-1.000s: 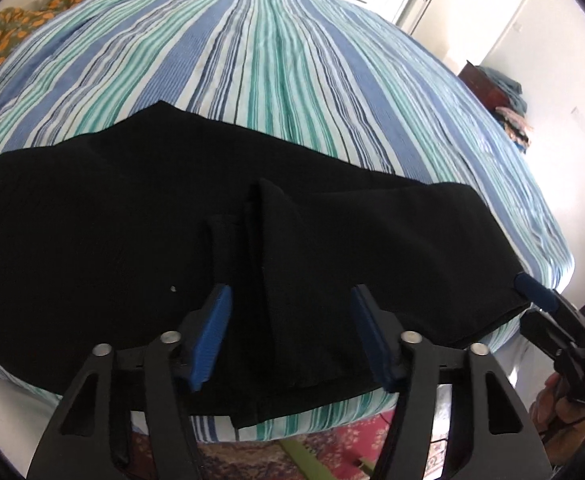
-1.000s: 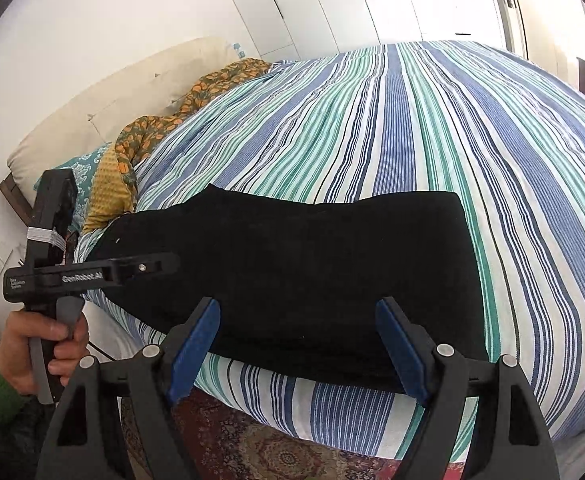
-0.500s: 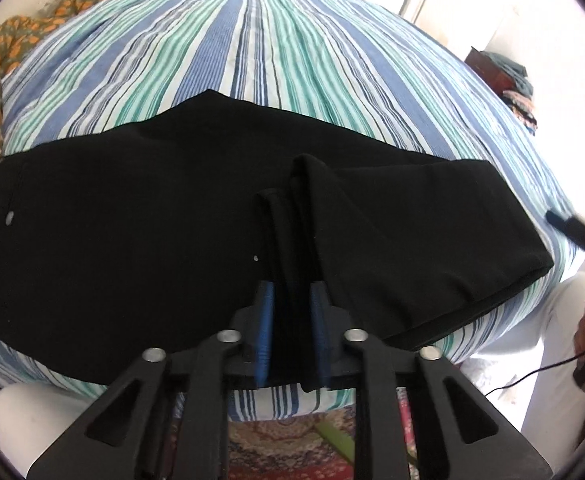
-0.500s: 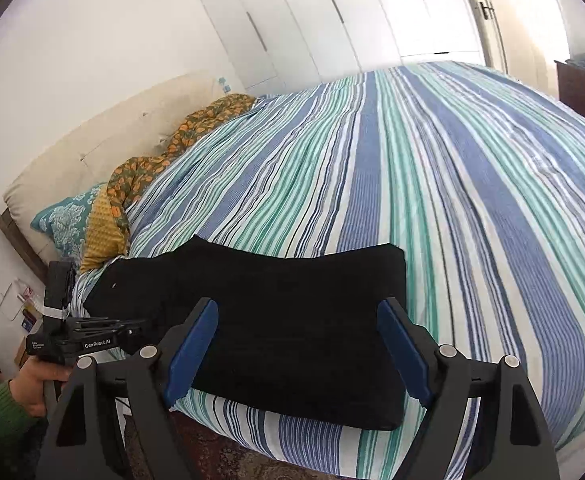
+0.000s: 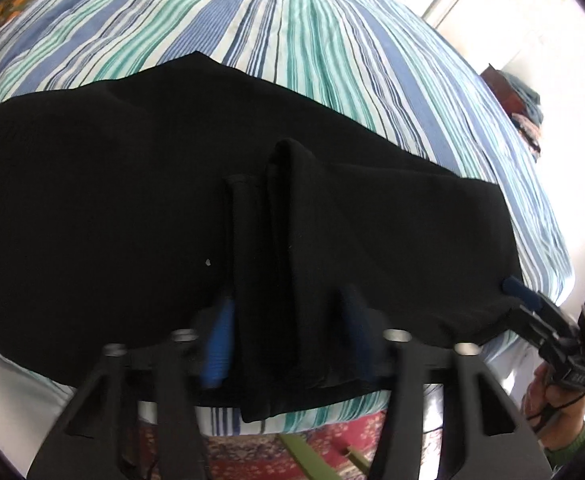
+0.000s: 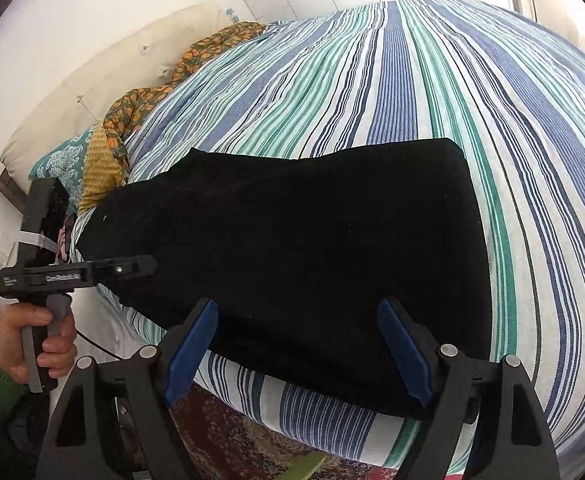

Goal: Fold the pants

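Note:
Black pants (image 5: 92, 220) lie flat along the near edge of the striped bed (image 5: 332, 40). A raised fold (image 5: 288, 208) of the pants stands between the blurred blue pads of my left gripper (image 5: 286, 332), whose jaws are closing; the pads do not visibly press the cloth. In the right wrist view the pants (image 6: 312, 240) fill the middle. My right gripper (image 6: 296, 352) is open just above their near edge, with nothing pinched. A hand holds the left gripper (image 6: 148, 266) at the pants' left part. The right gripper (image 5: 520, 296) shows at the pants' right corner.
Orange patterned cloth (image 6: 196, 64), a teal pillow (image 6: 64, 156) and a cream headboard cushion (image 6: 104, 80) lie at the bed's head. A red patterned rug (image 5: 252, 452) covers the floor below the bed edge. A pile of clothes (image 5: 524, 100) sits on furniture beyond the bed.
The left jaws stood narrow on the raised fold half a second ago and now show wider apart and blurred. The right gripper came down closer to the pants' edge.

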Available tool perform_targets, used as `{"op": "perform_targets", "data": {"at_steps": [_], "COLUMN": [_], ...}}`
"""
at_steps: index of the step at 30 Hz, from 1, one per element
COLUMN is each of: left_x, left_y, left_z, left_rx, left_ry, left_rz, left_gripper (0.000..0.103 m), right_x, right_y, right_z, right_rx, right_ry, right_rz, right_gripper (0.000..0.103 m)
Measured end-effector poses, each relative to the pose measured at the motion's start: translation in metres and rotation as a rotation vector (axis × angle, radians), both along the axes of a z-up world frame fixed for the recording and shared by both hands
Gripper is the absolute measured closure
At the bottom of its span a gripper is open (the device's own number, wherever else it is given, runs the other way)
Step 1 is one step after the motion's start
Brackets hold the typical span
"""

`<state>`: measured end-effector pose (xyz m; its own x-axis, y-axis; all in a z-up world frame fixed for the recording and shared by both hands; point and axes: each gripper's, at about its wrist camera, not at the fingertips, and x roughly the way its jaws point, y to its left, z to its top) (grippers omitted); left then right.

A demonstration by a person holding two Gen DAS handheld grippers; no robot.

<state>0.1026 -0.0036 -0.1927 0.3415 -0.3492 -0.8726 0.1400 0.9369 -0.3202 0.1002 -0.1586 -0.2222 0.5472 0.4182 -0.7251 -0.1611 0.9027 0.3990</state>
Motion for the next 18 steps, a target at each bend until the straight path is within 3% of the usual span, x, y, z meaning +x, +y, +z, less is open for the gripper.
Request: {"op": "perform_targets", "data": {"at_steps": [2, 7, 9, 11, 14, 16, 18], "left_x": [0.001, -0.002, 0.003, 0.006, 0.01, 0.0, -0.008], "left_y": [-0.001, 0.026, 0.034, 0.039, 0.041, 0.034, 0.038], "left_z": [0.01, 0.07, 0.077, 0.064, 0.023, 0.0, 0.0], "left_rx": [-0.042, -0.032, 0.023, 0.092, 0.113, 0.159, 0.132], "left_ry": [-0.02, -0.208, -0.245, -0.241, -0.137, -0.119, -0.135], "left_rz": [-0.007, -0.048, -0.058, -0.056, -0.057, -0.04, -0.006], "left_gripper": [0.092, 0.094, 0.094, 0.094, 0.091, 0.074, 0.062], "right_x": [-0.002, -0.014, -0.017, -0.015, -0.004, 0.004, 0.013], "right_y": [-0.002, -0.027, -0.043, -0.052, -0.048, -0.031, -0.007], "right_z": [0.002, 0.033, 0.053, 0.069, 0.081, 0.076, 0.049], "right_rx": [-0.003, 0.061, 0.078, 0.067, 0.062, 0.049, 0.047], "right_ry": [-0.007, -0.103, -0.158, -0.185, -0.206, -0.186, -0.091], "right_rz": [-0.001, -0.074, -0.119, -0.137, -0.099, -0.036, 0.063], "right_gripper": [0.021, 0.021, 0.021, 0.021, 0.021, 0.021, 0.021]}}
